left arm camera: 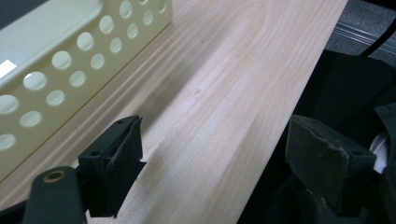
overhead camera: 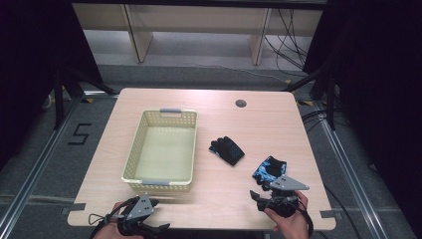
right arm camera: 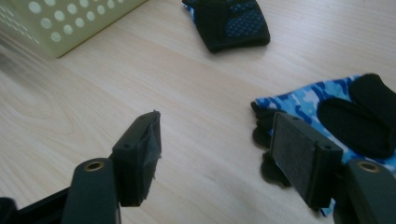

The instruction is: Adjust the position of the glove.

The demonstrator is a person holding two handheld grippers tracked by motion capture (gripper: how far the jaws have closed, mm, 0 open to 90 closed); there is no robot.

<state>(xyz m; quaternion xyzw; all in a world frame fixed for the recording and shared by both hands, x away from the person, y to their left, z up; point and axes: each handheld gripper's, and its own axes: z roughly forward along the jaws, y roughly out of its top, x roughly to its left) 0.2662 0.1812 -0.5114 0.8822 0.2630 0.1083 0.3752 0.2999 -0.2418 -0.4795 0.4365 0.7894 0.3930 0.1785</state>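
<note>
I hold the right gripper [right arm camera: 215, 154] low at the near right, jaws spread, beside the blue camouflage glove [overhead camera: 268, 168] so I can pinch it. The black glove [overhead camera: 226, 150] lies farther off, right of the basket [overhead camera: 133, 149]. The left gripper [left arm camera: 210, 158] waits spread near its front.

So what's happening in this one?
A person holds a two-jaw gripper in each hand at the near edge of a wooden table. The right gripper is open, with the near end of a blue camouflage glove beside one jaw, not yet gripped. A second, black glove lies farther out, between it and the cream perforated basket, whose inside looks empty. The left gripper is open too, over bare table just in front of the basket.
</note>
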